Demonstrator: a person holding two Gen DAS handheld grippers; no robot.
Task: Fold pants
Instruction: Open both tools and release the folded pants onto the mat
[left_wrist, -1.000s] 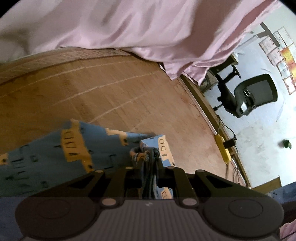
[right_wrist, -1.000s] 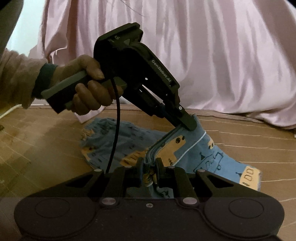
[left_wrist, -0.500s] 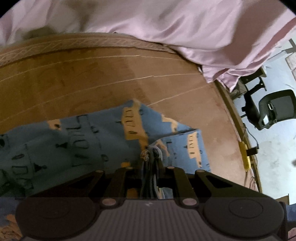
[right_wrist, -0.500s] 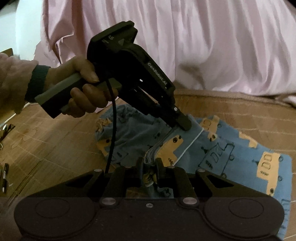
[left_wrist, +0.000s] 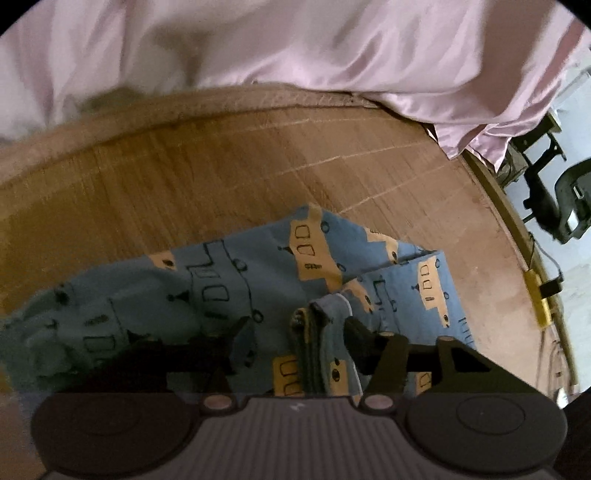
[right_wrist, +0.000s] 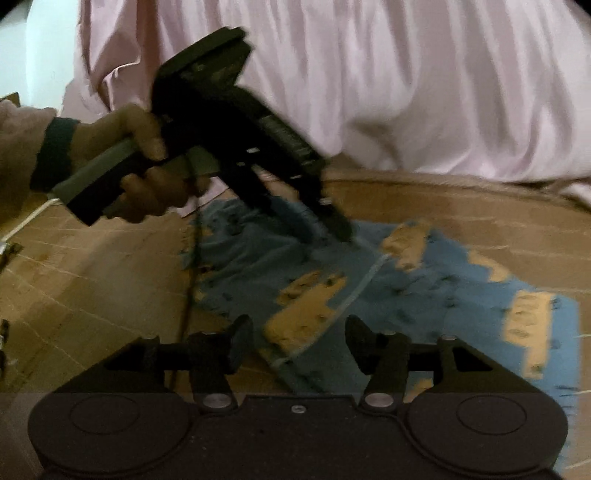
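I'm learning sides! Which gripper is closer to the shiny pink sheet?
Left. The left gripper reaches across the blue printed pants toward the pink sheet; the right gripper sits behind, at their near edge.

A bedroom: bamboo mat (left_wrist: 221, 177) on a bed, pink quilt (left_wrist: 295, 44), office chair (left_wrist: 569, 199) beside

Both views dim, warm-toned, black fisheye vignette at corners. Left wrist: daylight enters at 3 o'clock; brown woven mat (left_wrist: 184, 177) darkens toward 9 o'clock. Right wrist: heavy motion blur smears blue patterned pants (right_wrist: 424, 288); pink draped sheet (right_wrist: 406, 81) brightest.
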